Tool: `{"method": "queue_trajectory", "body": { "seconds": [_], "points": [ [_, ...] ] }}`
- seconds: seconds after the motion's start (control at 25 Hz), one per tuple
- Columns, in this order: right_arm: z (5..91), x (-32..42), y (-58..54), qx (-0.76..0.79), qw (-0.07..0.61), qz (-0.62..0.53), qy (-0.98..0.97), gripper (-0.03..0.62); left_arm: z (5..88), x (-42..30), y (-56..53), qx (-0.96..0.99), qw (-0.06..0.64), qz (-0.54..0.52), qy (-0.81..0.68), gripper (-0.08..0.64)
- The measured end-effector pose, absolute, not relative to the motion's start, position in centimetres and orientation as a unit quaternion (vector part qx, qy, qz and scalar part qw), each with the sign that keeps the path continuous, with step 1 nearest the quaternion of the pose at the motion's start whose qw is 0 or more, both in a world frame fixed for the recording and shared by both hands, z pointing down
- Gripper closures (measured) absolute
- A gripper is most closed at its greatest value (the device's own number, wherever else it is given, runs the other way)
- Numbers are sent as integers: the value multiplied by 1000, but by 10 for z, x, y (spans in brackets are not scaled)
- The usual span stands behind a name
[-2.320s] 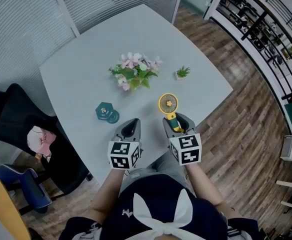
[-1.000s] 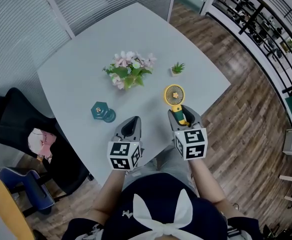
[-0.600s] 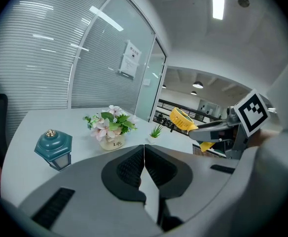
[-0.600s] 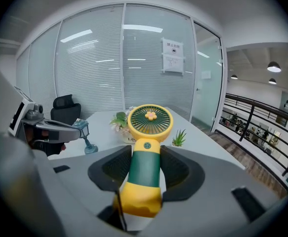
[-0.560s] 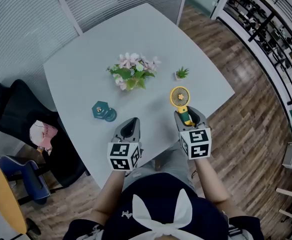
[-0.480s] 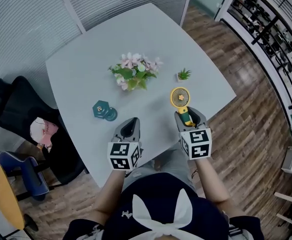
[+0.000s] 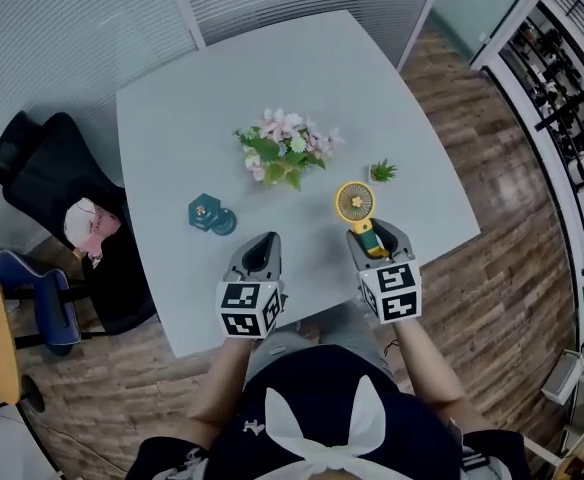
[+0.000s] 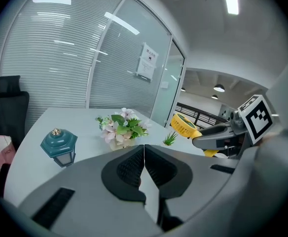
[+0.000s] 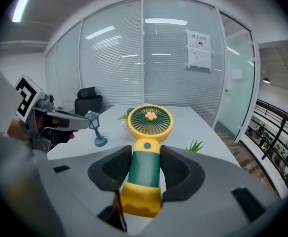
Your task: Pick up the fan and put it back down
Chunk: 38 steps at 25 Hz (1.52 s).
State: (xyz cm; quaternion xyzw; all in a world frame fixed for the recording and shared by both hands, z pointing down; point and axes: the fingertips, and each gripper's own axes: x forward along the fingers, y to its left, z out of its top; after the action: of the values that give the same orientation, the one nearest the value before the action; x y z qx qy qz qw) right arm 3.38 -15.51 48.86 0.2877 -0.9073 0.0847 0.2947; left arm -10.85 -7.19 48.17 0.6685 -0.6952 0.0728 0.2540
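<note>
I hold the little fan with the round yellow head and green handle (image 9: 145, 168) in my right gripper (image 7: 375, 239). The two dark jaws press on the green handle, one on each side. The fan's yellow foot points back at me and its round head sticks out in front of the jaws. There is a small orange flower shape in the middle of the head. From the left gripper view the fan looks lifted up off the table and tipped to one side. It sits over the near right part of the pale grey table (image 7: 172, 118).

My left gripper (image 7: 261, 252) is near the front edge of the table, beside the right one. Its jaws are pressed together and nothing is between them.

A bunch of pink and white flowers with green leaves (image 7: 287, 146) stands in the middle of the table. A small dark teal lantern (image 7: 210, 215) stands to the left of the flowers, closer to me. A tiny green plant in a pot (image 7: 382, 172) stands just beyond the fan head, to the right. A black chair (image 7: 57, 183) is at the left side of the table, on the brown wood floor (image 7: 512, 218).
</note>
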Motion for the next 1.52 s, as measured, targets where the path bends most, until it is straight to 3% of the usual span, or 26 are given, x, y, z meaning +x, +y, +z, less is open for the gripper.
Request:
{"method": "queue_trajectory", "body": {
  "seconds": [1.52],
  "points": [
    [531, 4, -178, 23, 341, -13, -940, 402, 497, -80, -44, 479, 265, 9, -837, 538]
  ]
}}
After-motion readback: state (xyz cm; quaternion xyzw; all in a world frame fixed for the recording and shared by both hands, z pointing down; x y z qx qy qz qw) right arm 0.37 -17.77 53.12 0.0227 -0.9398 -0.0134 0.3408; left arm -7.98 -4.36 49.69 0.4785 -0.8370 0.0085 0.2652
